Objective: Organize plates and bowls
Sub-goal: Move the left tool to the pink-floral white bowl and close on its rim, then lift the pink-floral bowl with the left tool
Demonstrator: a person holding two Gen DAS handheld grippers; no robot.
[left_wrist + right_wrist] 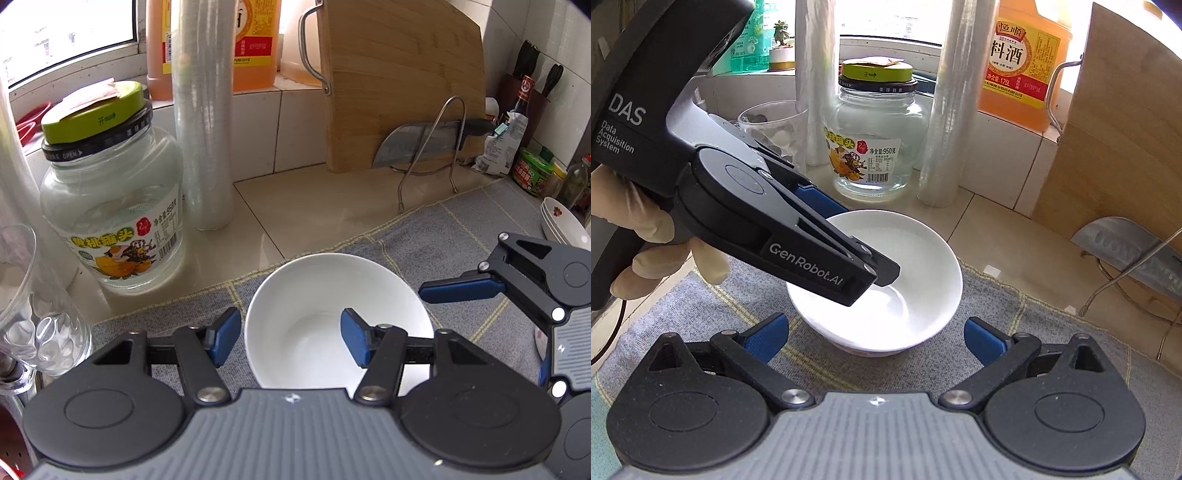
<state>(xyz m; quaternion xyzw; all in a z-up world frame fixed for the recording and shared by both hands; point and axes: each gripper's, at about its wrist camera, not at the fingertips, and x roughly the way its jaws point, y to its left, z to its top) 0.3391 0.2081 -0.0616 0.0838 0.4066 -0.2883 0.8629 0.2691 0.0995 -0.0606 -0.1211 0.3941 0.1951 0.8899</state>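
A white bowl [314, 295] stands upright on a grey mat [461, 229]. My left gripper [290, 338] straddles its left wall, one pad just outside the rim and the other hanging inside the bowl. The gap between the pads is much wider than the wall, so the jaws are open. In the right wrist view a gloved hand [646, 236] holds that gripper, and its inner finger [886, 271] dips into the bowl [923, 258]. My right gripper [875, 339] stands open just short of the bowl's near side, holding nothing. A stack of white dishes [561, 221] lies at the mat's far right.
A glass jar with a green lid [110, 206] and a cling film roll [203, 129] stand just behind the bowl. A drinking glass [37, 314] is at the left. A wooden cutting board [402, 81] and cleaver [417, 144] lean in a wire rack behind the mat.
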